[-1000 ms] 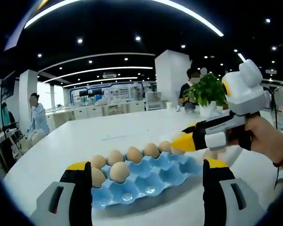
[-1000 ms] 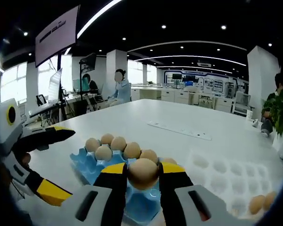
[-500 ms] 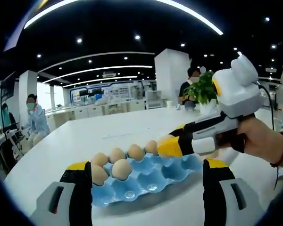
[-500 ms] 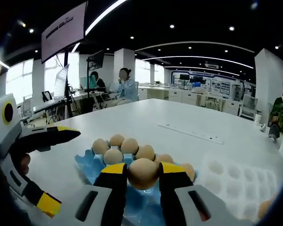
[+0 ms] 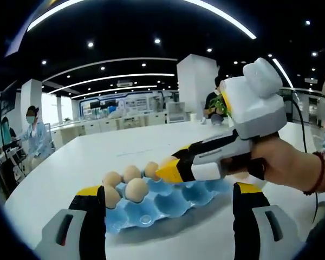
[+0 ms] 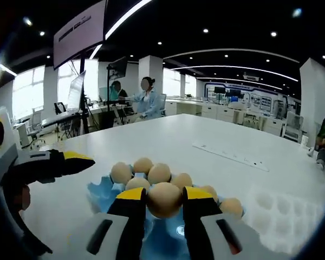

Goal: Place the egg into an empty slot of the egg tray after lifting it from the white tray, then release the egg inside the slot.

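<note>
In the right gripper view the right gripper's fingers [image 6: 201, 208] cover the near slots of the egg tray [image 6: 100, 190], so can't tell which are free. The white tray [image 6: 284, 214] is blurry. In the left gripper view the right gripper [image 5: 168, 170] hides the egg tray's far end.

Blue egg tray [image 5: 170, 201], tan eggs [image 5: 135, 190], white table [image 5: 97, 157]

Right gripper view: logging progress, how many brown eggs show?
8: one brown egg in the right gripper; seven in the blue egg tray, five far, two nearer. The gripper may hide more.
</note>
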`<state>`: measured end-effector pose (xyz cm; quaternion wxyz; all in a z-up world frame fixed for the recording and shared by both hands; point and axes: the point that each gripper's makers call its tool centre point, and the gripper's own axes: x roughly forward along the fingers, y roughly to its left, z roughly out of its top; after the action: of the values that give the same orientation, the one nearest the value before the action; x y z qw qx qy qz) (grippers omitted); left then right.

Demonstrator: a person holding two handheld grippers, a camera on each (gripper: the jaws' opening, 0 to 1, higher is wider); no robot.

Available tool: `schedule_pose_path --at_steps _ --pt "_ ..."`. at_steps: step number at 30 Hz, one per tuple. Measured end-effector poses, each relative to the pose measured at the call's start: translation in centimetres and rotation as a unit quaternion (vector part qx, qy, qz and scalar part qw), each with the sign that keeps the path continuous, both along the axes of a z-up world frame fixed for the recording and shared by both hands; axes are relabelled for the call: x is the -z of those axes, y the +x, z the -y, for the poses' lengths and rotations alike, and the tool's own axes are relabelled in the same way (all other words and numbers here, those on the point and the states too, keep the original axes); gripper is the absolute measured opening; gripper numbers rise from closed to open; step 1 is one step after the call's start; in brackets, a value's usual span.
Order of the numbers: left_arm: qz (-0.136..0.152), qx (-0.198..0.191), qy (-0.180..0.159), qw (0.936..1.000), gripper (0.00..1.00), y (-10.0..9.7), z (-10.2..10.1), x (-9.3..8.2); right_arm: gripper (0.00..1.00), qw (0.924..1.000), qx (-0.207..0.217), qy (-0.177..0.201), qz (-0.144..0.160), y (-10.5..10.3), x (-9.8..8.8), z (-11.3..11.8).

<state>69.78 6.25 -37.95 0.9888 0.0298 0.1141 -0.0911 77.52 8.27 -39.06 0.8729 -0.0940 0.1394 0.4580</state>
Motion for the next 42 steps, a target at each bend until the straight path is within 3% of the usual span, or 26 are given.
schedule_pose_path --at_steps 21,30,42 --pt "-0.005 -0.012 -0.003 0.9999 1.0 -0.1 -1.7 0.6 0.28 0.9994 0.001 -0.023 -0.026 0.4 3.1 -1.0" --pt "-0.009 -0.011 -0.003 0.9999 1.0 -0.2 -1.8 0.8 0.29 0.9996 0.0 -0.012 -0.026 0.2 3.0 -0.9" --pt "-0.001 -0.006 -0.005 1.0 1.0 -0.3 -1.5 0.1 0.43 0.9992 0.018 0.005 -0.035 0.5 2.8 0.1"
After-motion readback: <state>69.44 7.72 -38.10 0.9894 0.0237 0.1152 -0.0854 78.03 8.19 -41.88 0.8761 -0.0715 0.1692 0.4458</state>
